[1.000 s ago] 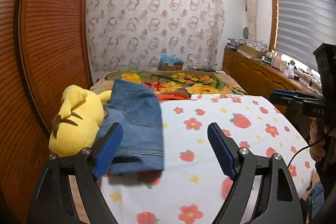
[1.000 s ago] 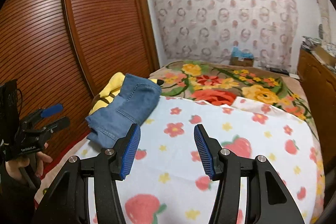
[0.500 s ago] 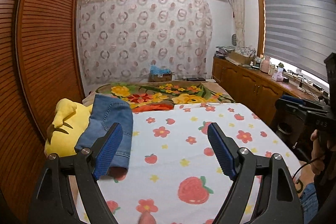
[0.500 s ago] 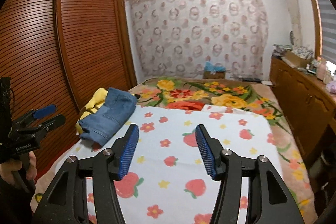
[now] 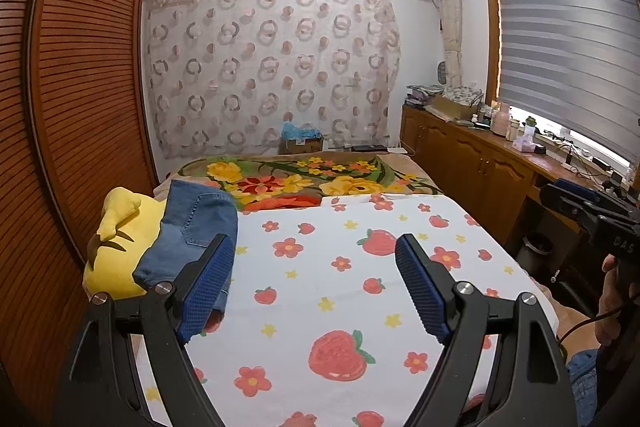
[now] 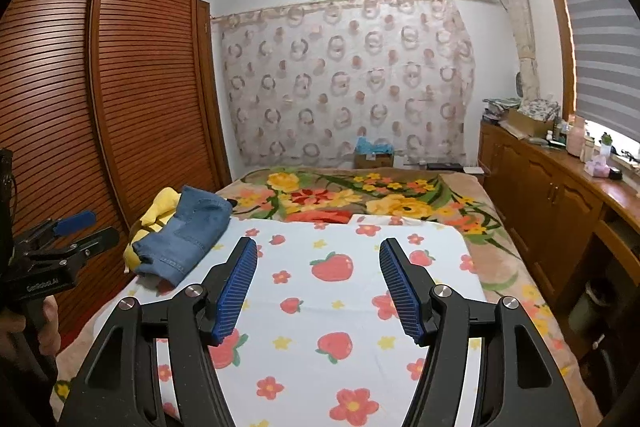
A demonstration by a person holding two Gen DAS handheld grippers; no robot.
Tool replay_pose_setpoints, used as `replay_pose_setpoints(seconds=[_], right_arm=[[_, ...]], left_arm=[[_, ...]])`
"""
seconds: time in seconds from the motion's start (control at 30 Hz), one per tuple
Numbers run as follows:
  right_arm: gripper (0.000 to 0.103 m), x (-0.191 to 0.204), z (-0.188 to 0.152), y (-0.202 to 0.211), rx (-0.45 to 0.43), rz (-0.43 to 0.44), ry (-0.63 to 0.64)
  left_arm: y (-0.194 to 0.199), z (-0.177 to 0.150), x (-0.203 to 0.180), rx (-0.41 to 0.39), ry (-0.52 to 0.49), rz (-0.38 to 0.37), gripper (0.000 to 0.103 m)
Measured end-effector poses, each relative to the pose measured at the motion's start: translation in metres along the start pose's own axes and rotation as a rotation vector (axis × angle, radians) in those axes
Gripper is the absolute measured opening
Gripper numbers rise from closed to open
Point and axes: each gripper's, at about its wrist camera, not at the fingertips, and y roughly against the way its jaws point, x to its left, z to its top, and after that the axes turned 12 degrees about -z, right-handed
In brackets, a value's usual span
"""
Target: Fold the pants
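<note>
We hold both grippers above the near end of the bed (image 5: 460,227), and neither touches anything. The left gripper (image 5: 314,283) has its blue-padded fingers (image 5: 206,281) spread wide, with only the strawberry-and-flower sheet (image 5: 320,267) showing in the gap between them. The right gripper (image 6: 318,285) has its fingers (image 6: 236,285) apart as well and its jaws are opening, nothing between them but the same sheet.

The pants (image 6: 186,233), blue denim, lie folded into a compact bundle at the left edge of the bed, well ahead of both grippers and off to the left of each. In the right wrist view their long axis runs diagonally, from the near-left, where the stacked hem edges face us, up toward the far-right, where the rounded fold lies next to the floral blanket (image 6: 360,195). A back pocket with its stitching faces up. The far part of the bundle rests against and partly over a yellow plush toy (image 5: 116,247), which sits between the pants and the slatted wooden wardrobe (image 5: 72,87); the near part lies on the sheet. In the left wrist view the left finger pad overlaps the near corner of the pants in the picture, but we cannot tell any contact there.

Each wrist view catches the other gripper at its edge, held in a hand (image 6: 48,319).
</note>
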Motion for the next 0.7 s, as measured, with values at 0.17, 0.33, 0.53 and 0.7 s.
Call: replay_pose_setpoints(seconds=[0.17, 0.33, 0.53, 0.7], right_arm=[[0.066, 0.004, -0.005, 0.004, -0.007, -0.013, -0.006], [0.066, 0.001, -0.007, 0.002, -0.002, -0.011, -0.012], [0.066, -0.002, -0.005, 0.001, 0.001, -0.012, -0.016], [0.066, -0.004, -0.003, 0.000, 0.000, -0.009, -0.015]], left_arm=[[0.000, -0.001, -0.004, -0.001, -0.007, 0.004, 0.083], [0.000, -0.003, -0.003, -0.001, -0.004, 0.005, 0.083], [0.000, -0.003, -0.002, 0.000, -0.002, 0.004, 0.083], [0.000, -0.003, -0.002, 0.001, -0.003, 0.006, 0.083]])
